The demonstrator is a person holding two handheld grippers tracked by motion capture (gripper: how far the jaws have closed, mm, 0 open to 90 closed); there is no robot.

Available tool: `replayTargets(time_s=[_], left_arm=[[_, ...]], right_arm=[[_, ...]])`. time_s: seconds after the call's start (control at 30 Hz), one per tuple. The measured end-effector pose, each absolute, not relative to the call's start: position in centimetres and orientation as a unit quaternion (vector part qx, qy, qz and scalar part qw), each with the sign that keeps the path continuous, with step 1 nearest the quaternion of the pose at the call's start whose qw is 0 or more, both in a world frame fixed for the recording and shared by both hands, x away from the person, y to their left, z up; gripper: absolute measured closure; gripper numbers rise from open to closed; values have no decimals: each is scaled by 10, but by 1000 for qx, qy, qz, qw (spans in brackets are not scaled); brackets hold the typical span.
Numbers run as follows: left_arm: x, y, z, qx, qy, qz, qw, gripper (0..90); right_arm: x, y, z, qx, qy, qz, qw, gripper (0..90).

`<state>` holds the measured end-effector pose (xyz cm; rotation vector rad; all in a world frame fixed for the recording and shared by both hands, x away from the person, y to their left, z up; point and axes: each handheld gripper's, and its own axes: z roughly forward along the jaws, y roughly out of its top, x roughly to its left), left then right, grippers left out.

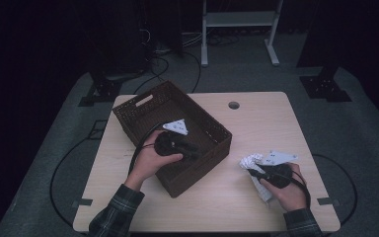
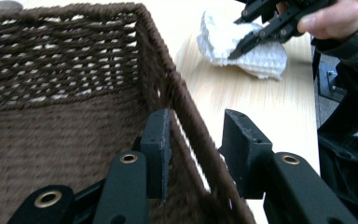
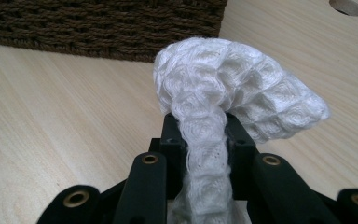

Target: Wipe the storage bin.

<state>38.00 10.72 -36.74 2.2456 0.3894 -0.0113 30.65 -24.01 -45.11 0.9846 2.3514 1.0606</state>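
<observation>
Your right tool (image 3: 204,135) is clamped on the white waffle-weave cloth (image 3: 233,88): in the right gripper view the jaws pinch a gathered fold of it, and the rest bunches up above them like a mushroom cap. That cloth lies on the bare desk (image 1: 256,118) just to the right of the brown woven basket (image 1: 128,118), near its front right corner and apart from it, so you have a short path toward the basket if that is where it belongs. Gripping a bunched ridge rather than a flat edge looks sensible, since the fabric is soft and a thin corner would slip out. Your left tool (image 2: 196,140) sits at the basket's right-hand wall, with one jaw inside and the other outside; the jaws stand apart with a clear gap on the outer side, so they straddle the wall without pressing on it. My reading is that this hand was placed there to steady the basket and keep it from sliding on the smooth wood. In the high view your left hand (image 1: 150,160) rests over the basket's near rim and your right hand (image 1: 286,190) is beside the cloth.
</observation>
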Motion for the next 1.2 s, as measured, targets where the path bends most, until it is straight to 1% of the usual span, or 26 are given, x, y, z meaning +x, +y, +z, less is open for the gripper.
replayTargets(time_s=[0.07,0.17,0.23,0.27,0.33,0.7,0.9,1.0,1.2], left_arm=[[376,116,-365,897,157,-3,412,645],[369,132,-363,899,165,-4,406,709],[364,142,-362,900,171,-1,402,768],[362,147,-361,899,174,-1,401,821],[357,156,-361,898,180,-4,402,897],[328,198,-360,892,207,17,401,899],[320,213,-367,892,219,18,396,899],[318,215,-372,892,222,13,393,900],[321,205,-380,893,215,4,396,899]], right_arm=[[307,-241,-451,353,834,379,190,734],[306,-242,-450,353,833,381,191,735],[307,-242,-450,353,834,379,191,735],[307,-242,-451,352,835,378,191,735],[307,-242,-451,352,835,378,191,734],[306,-241,-451,350,836,377,190,734],[306,-241,-451,351,835,378,191,735],[306,-241,-451,352,835,377,191,734],[307,-241,-451,352,835,376,192,735]])
